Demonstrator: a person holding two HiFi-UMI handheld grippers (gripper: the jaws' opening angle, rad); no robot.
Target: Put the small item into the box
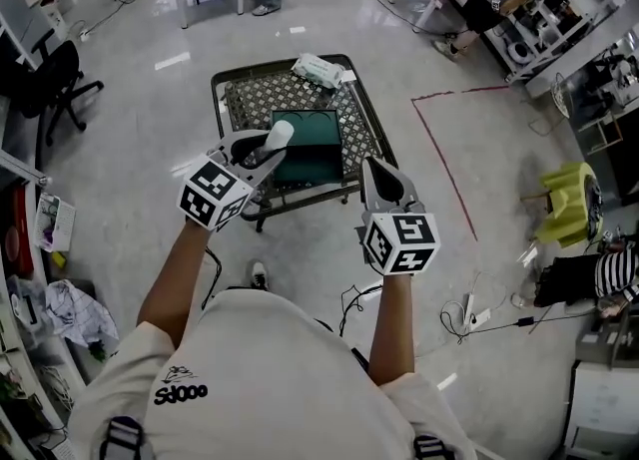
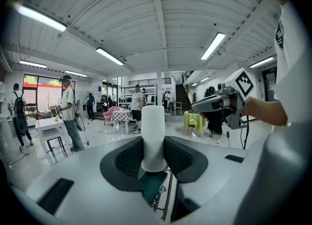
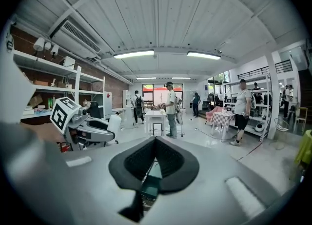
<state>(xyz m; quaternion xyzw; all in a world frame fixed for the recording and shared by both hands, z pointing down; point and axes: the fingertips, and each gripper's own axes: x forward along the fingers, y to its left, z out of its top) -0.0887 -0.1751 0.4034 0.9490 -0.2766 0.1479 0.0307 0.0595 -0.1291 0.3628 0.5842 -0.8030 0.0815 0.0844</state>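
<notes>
**Left gripper** [image 1: 268, 152]: its jaws pinched the white cylinder [image 1: 279, 134] (the small item, round-topped and upright) by its lower part, with the pads pressed on either side. The item was held in the air, apart from the green box [image 1: 312, 145]. In the head view it lay over the box's near left corner, and in the left gripper view a corner of the box showed directly below it.

**Right gripper** [image 1: 370, 163]: its jaws were pressed together with nothing between them. It pointed toward the box's near right edge and was raised clear of it.

**Green box**: it sat open-topped on the wire-mesh table [image 1: 226, 80], toward the table's near side.

**White packet** [image 1: 318, 70]: it lay beyond the box on the table's far rim, well apart from the box.
</notes>
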